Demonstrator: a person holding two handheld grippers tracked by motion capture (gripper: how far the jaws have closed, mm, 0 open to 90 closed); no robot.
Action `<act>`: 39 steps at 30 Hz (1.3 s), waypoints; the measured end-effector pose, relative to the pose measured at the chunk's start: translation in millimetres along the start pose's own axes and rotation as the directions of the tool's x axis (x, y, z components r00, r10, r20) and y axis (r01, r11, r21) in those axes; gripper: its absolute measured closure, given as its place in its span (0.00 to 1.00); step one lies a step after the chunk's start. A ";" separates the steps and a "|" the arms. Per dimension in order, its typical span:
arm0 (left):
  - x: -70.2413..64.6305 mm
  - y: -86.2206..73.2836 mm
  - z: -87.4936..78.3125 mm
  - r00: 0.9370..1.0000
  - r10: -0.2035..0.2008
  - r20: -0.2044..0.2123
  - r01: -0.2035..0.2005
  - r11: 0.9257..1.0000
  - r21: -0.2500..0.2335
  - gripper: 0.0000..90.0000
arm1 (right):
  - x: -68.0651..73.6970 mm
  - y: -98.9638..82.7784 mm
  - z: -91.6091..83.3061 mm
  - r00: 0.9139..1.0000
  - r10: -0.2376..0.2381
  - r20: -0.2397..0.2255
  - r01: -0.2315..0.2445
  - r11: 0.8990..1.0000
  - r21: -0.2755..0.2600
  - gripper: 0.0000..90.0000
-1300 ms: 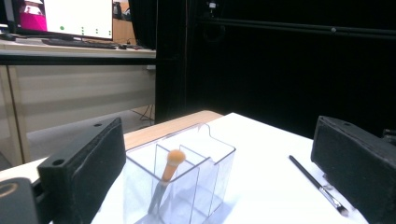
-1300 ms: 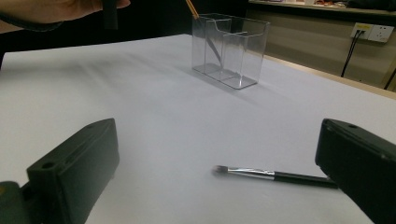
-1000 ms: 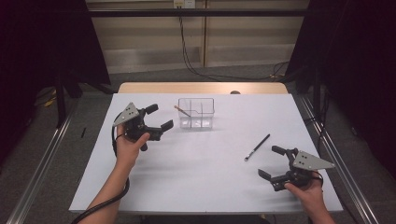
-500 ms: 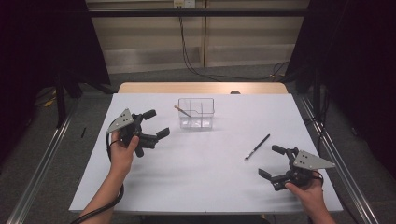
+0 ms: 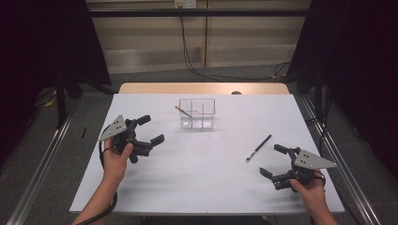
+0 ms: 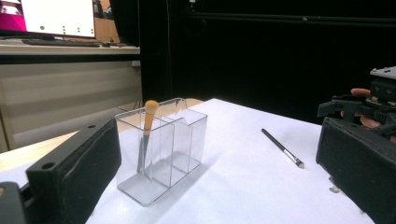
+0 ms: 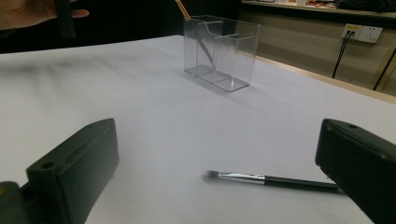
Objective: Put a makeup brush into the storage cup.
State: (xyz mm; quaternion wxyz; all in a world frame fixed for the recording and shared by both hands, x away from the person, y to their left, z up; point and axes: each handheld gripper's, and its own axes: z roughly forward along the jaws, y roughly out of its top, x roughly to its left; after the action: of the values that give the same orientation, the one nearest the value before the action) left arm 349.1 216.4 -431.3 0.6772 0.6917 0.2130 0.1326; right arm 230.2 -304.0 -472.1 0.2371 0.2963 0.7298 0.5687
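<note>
- Clear box (image 5: 197,114) standing upright toward the far middle of the white table (image 5: 206,187), split into compartments.
- Orange-tipped brush (image 6: 148,122) leaning inside the box's end compartment, tip up above the rim.
- Black brush (image 5: 258,148) flat on the table, well to the right of the box and nearer the person, touching nothing; bristle end pointing away from the box in the high view.
- Left gripper (image 5: 149,130) held above the table, left of the box and a little nearer; jaws spread wide, empty.
- Right gripper (image 5: 275,161) low over the table, far right of the box, just beyond the black brush's bristle end; jaws spread wide, nothing between them.
- Seen in the right gripper view: black brush (image 7: 275,179) lying crosswise between the jaws, apart from both, box (image 7: 221,51) farther off.
</note>
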 end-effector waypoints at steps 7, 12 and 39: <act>-2.2 -2.1 -12.4 1.000 0.012 -0.010 -0.012 1.000 0.005 0.00 | -4.3 -0.4 0.7 1.000 0.019 0.011 -0.019 1.000 -0.011 0.00; -4.2 -3.6 -20.1 1.000 0.026 -0.011 -0.026 0.999 0.020 0.00 | -4.9 1.2 0.5 1.000 0.011 0.024 -0.011 1.000 -0.017 0.00; -11.4 -9.8 -53.3 0.998 0.056 -0.027 -0.054 0.997 0.055 0.00 | -9.9 0.8 -2.4 0.999 0.025 0.048 -0.024 0.999 -0.035 0.00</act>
State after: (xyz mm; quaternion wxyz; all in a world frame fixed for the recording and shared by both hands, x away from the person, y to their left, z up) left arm 312.8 257.9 -437.3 0.6511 0.7135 0.2071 0.1552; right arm 235.7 -312.5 -470.7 0.2528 0.3148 0.7102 0.5767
